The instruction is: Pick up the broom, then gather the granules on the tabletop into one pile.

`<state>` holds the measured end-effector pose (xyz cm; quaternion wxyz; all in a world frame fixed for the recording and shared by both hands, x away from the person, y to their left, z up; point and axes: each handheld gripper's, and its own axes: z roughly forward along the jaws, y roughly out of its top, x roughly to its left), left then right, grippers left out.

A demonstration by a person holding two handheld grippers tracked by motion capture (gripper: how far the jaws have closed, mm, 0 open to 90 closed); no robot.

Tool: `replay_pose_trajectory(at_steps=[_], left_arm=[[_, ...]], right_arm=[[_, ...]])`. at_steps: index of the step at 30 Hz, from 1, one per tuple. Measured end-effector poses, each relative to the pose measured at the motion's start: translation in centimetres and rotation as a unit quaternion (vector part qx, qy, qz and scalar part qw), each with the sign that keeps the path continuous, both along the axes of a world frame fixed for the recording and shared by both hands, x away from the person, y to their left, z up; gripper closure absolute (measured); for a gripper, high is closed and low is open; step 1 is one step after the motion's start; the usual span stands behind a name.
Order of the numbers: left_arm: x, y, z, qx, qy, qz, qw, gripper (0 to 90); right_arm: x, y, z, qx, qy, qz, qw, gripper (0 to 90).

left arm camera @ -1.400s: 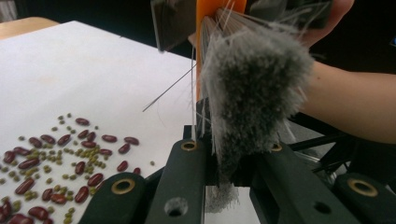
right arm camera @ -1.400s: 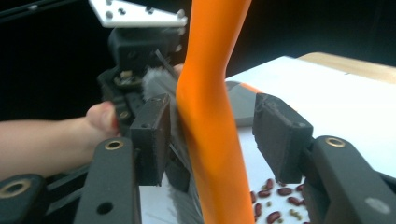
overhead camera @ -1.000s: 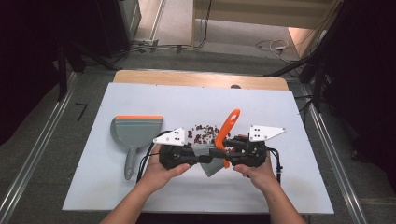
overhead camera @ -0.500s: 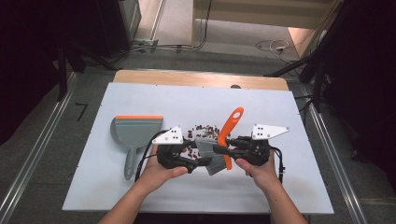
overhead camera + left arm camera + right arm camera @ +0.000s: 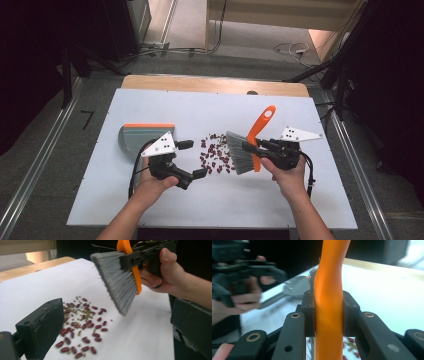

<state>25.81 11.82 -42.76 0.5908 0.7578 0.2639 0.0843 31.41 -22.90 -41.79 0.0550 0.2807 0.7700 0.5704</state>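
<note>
Two tools are in play, and the sweeping itself is judged not yet begun.

High view: the right gripper [image 5: 248, 148] is clamped on the orange handle of the brush [image 5: 243, 152], whose grey bristles hang just right of the scattered beans [image 5: 214, 152] in the middle of the white table [image 5: 150, 210]. The left gripper [image 5: 192, 159] stands with its jaws wide apart and empty; they have just been opening, with nothing between them. The dustpan [image 5: 142, 138] lies flat just behind that gripper, unheld, left of the beans.

Left gripper view: both black jaws stand far apart at the frame edges. Between them the beans [image 5: 82, 327] lie loose on the table, and the brush [image 5: 117, 277] hangs tilted above and beside them, bristles clear of the pile.

Right gripper view: both pads press on the brush handle [image 5: 329, 302]; the dustpan [image 5: 294, 288] shows blurred beyond.

Remaining, by judgement: grasp the dustpan, set it against the beans, sweep them in
</note>
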Motion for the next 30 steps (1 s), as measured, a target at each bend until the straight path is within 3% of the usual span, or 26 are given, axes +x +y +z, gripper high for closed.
replay_pose_trajectory(at_steps=[4, 6, 10, 17, 21, 23, 24, 27, 28, 29, 30], left_arm=[[-0.2, 1.5, -0.1, -0.003, -0.002, 0.024, 0.9997, 0.0], [-0.3, 2.3, 0.0, -0.003, -0.003, 0.038, 0.9993, 0.0], [-0.5, 3.0, -0.1, -0.002, -0.004, 0.048, 0.9988, 0.0], [-1.2, 4.7, -0.4, 0.010, -0.008, 0.063, 0.9979, 0.0], [-1.5, 5.6, -0.6, 0.014, -0.007, 0.069, 0.9975, 0.0], [-1.6, 6.0, -0.8, 0.016, -0.006, 0.073, 0.9972, 0.0], [-1.6, 6.1, -0.9, 0.016, -0.005, 0.074, 0.9971, 0.0], [-1.8, 6.6, -1.0, 0.021, -0.004, 0.077, 0.9968, 0.0], [-1.9, 6.7, -1.1, 0.022, -0.005, 0.078, 0.9967, 0.0], [-1.9, 6.8, -1.1, 0.023, -0.003, 0.080, 0.9965, 0.0], [-2.0, 7.0, -1.2, 0.021, -0.002, 0.081, 0.9965, 0.0]], right_arm=[[0.3, -0.4, -0.1, -0.020, 0.002, -0.029, 0.9994, 68.2], [0.5, -0.8, 0.1, -0.039, 0.004, -0.059, 0.9975, 68.2], [1.0, -1.3, 0.4, -0.072, 0.008, -0.090, 0.9933, 68.2], [2.2, -1.8, 0.7, -0.117, 0.021, -0.127, 0.9848, 68.2], [3.1, -1.5, 0.8, -0.156, 0.027, -0.153, 0.9755, 68.2], [3.4, -1.4, 0.8, -0.162, 0.034, -0.155, 0.9740, 68.2], [3.9, -1.0, 0.6, -0.182, 0.046, -0.160, 0.9690, 68.2], [4.7, -0.2, -0.1, -0.221, 0.058, -0.165, 0.9594, 68.1], [4.7, -0.2, -0.1, -0.221, 0.058, -0.165, 0.9594, 68.1], [5.1, 0.3, -0.4, -0.243, 0.057, -0.179, 0.9517, 68.1], [5.3, 0.5, -0.4, -0.250, 0.057, -0.187, 0.9484, 68.1]])
